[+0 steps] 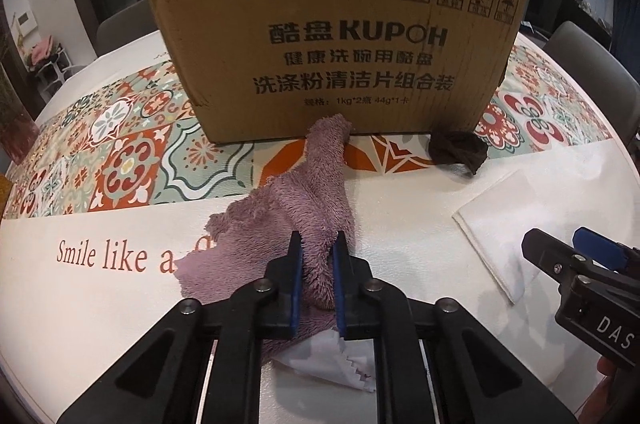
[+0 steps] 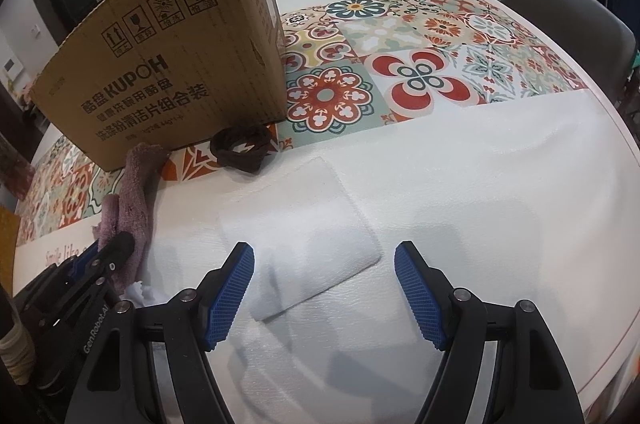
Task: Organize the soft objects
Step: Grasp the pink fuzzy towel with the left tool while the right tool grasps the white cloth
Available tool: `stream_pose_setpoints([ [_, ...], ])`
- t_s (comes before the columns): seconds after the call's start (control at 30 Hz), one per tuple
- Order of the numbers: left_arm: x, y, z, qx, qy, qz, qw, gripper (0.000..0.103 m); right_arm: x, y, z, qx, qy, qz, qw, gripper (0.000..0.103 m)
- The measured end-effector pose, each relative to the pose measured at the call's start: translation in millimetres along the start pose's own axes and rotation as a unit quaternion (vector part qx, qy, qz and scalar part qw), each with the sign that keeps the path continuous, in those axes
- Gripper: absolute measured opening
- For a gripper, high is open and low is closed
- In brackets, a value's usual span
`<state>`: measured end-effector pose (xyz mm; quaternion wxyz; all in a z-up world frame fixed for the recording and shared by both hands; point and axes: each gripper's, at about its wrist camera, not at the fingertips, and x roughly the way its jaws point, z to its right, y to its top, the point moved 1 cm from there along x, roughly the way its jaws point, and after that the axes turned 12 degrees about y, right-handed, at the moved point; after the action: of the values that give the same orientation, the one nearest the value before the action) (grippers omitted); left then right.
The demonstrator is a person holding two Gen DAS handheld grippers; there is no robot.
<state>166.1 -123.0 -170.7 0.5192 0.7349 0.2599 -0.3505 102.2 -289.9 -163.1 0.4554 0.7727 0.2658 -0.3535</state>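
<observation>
Purple towel pinched, white cloth waiting

Left gripper (image 1: 316, 264) has its jaws clamped on a raised fold of the purple towel (image 1: 308, 192), which lies crumpled on the table (image 2: 480, 184) with its far end touching the foot of the cardboard box (image 1: 332, 32); bunching the pile into a ridge looks like the way to get a firm hold for lifting it, probably into that box, whose inside is not visible. It points steeply down over the towel's near end, where a scrap of white paper (image 1: 344, 364) pokes out beneath. Right gripper (image 2: 324, 288) tilts down too, jaws spread wide and empty, straddling the near edge of the folded white cloth (image 2: 300, 224) without touching it. A dark brown band (image 2: 244, 144) sits just beside the box's corner, untouched.
</observation>
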Motion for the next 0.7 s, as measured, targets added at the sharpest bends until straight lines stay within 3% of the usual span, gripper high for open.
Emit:
stream_pose_setpoints([
  [0.33, -13, 0, -20, -0.023, -0.002, 0.016, 0.9996, 0.013, 2, -1, -14, -0.017, 0.003, -0.006, 1.0, 0.074],
  [0.7, -14, -1, -50, -0.06, 0.013, 0.019, 0.998, 0.013, 25, -3, -39, -0.052, -0.006, -0.047, 0.998, 0.074],
])
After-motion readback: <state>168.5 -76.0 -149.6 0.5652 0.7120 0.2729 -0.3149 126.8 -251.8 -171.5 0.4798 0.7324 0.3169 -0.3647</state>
